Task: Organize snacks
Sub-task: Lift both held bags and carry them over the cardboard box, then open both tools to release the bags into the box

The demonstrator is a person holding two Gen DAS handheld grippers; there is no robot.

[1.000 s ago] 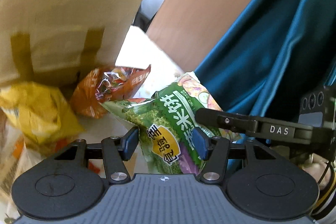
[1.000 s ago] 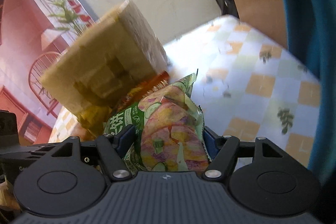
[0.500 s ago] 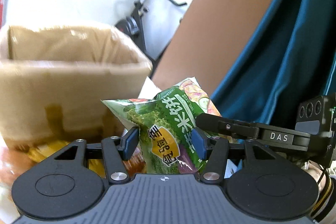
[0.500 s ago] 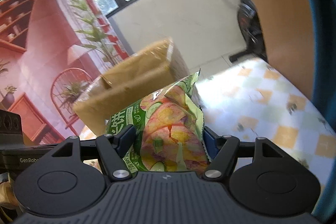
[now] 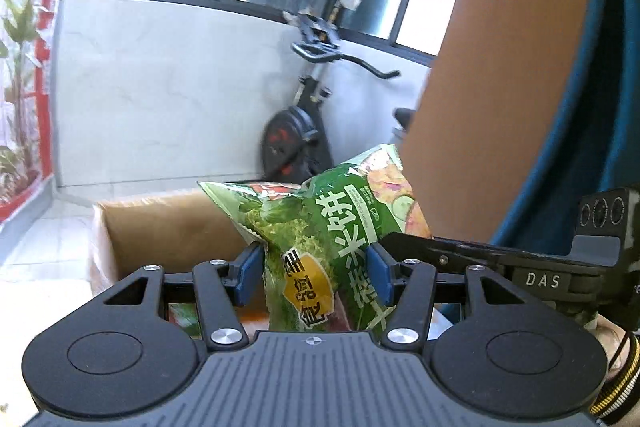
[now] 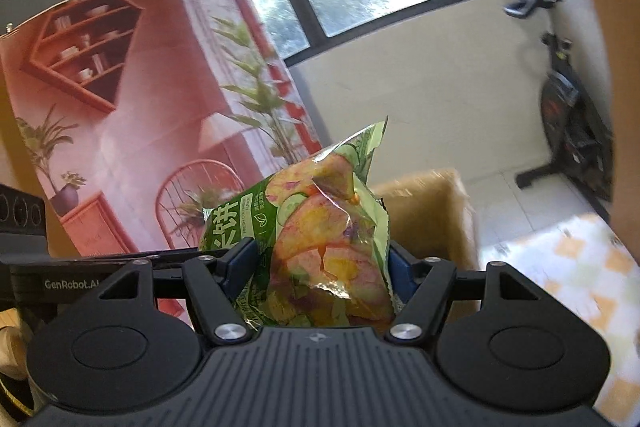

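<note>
A green snack bag (image 5: pixel 320 247) printed with vegetables and crackers is held up in the air by both grippers at once. My left gripper (image 5: pixel 312 273) is shut on one end of it, blue pads pressing its sides. My right gripper (image 6: pixel 318 263) is shut on the other end of the same green snack bag (image 6: pixel 320 239). The right gripper's black body (image 5: pixel 520 267) shows at the right of the left wrist view. An open cardboard box (image 5: pixel 160 227) sits just beyond and below the bag; its far corner (image 6: pixel 432 211) shows behind the bag in the right wrist view.
More snack packets (image 5: pixel 184 319) show low under the left gripper; whether they lie in the box I cannot tell. A chequered tablecloth (image 6: pixel 568 267) lies to the right. An exercise bike (image 5: pixel 308 115) stands by the white wall. A red printed backdrop (image 6: pixel 120 127) stands at left. A teal curtain (image 5: pixel 580 107) hangs at right.
Both grippers have risen with the green bag and tilted up. The box, earlier seen from its side, now lies lower with its open top in view, and the table packets have dropped from sight.
</note>
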